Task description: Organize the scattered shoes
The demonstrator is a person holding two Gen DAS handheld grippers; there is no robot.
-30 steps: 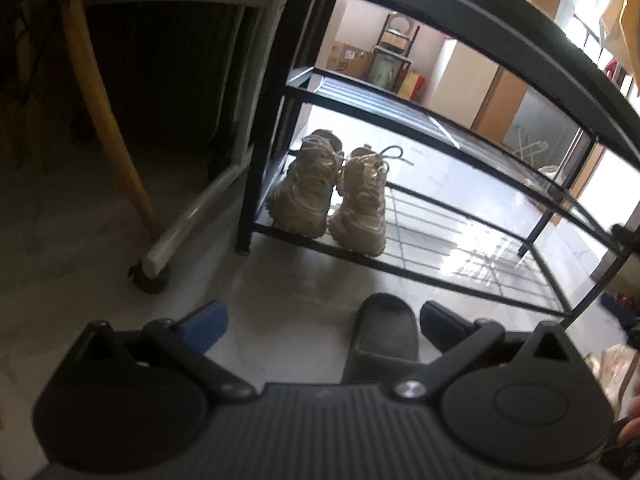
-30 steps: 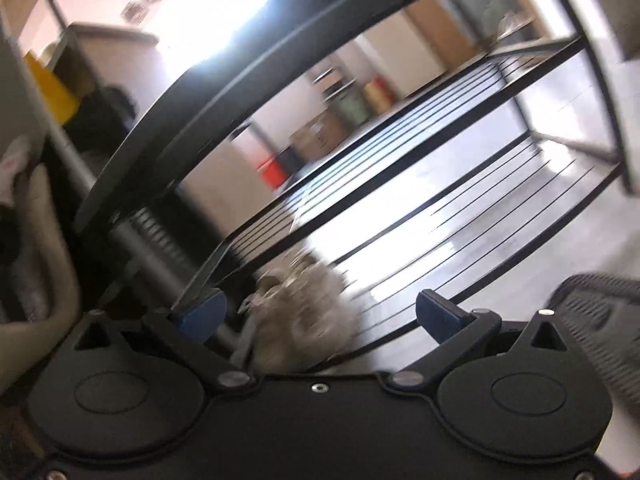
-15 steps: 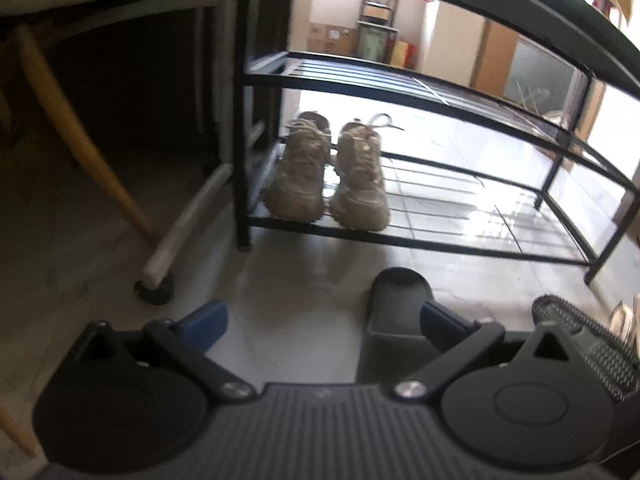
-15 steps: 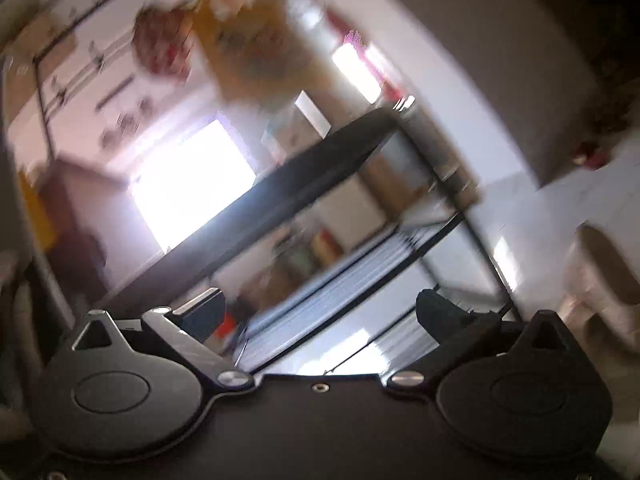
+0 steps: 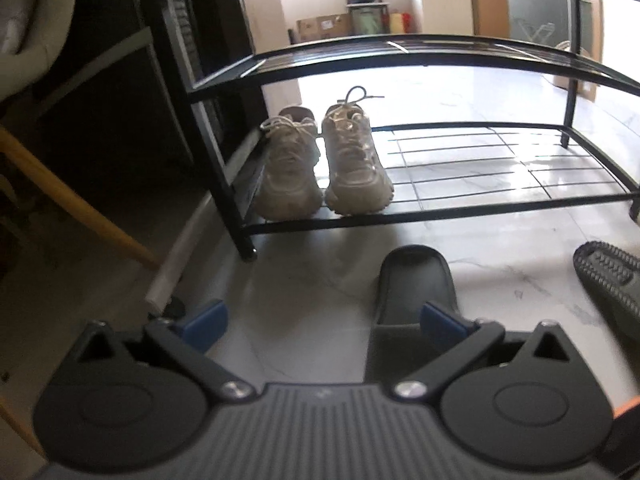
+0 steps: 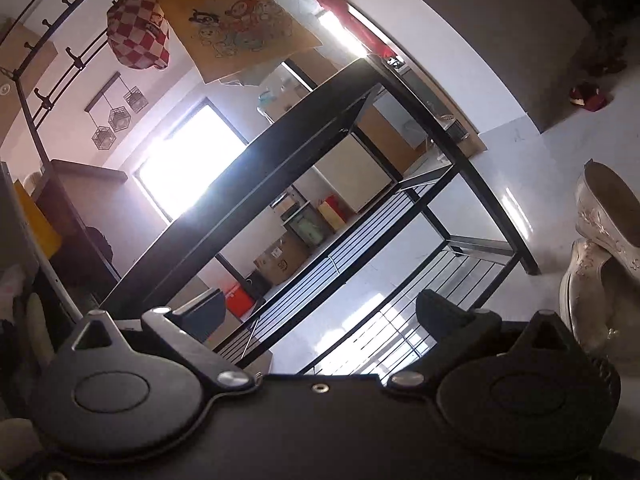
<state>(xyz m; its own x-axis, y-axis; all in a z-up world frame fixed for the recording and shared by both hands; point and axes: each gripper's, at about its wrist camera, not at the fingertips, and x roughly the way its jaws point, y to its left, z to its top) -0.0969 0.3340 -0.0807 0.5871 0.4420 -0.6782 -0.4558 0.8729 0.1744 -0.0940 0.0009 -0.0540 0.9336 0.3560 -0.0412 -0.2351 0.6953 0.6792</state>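
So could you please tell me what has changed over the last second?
The right hand-held gripper has swung up and away from the rack, empty. The left hand-held gripper has turned square to the rack, open above the dark slide sandal. The beige sneakers stayed on the bottom shelf.

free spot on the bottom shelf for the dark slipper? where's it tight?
Bottom shelf: bare wire from the right of the beige sneakers to the far-right post. Its left end is crowded: the sneakers sit side by side against the left frame. The middle shelf looks bare too. The floor between the dark slipper and the shelf front is bare. Left gripper is open.
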